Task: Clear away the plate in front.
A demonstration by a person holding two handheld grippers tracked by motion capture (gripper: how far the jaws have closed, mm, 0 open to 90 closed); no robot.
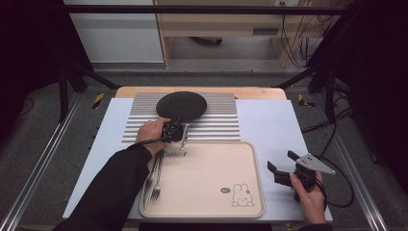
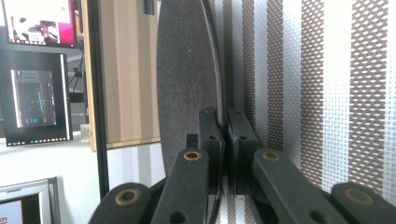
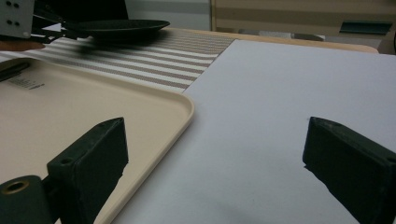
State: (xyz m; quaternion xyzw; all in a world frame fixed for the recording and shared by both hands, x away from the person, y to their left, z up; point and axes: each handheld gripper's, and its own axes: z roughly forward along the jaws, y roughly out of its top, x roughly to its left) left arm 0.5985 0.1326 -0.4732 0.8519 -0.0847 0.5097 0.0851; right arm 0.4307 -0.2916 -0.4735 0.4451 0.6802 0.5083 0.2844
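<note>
Already the left hand-held gripper (image 1: 179, 131) is clenched on the near rim of the black plate (image 1: 181, 106), which reaches away over the striped mat (image 1: 221, 126); the tray (image 1: 211, 179) lies just behind it. The right hand-held gripper (image 1: 280, 166) waits released, well apart.

Table (image 1: 269, 120) with striped mat (image 1: 216, 126) and beige tray (image 1: 207, 180).

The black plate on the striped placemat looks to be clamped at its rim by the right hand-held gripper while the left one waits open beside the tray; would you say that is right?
Not quite: the sides are swapped. The left hand-held gripper is shut on the rim of the black plate, as the left gripper view shows. The right hand-held gripper waits open beside the tray. The plate is over the striped placemat.
</note>
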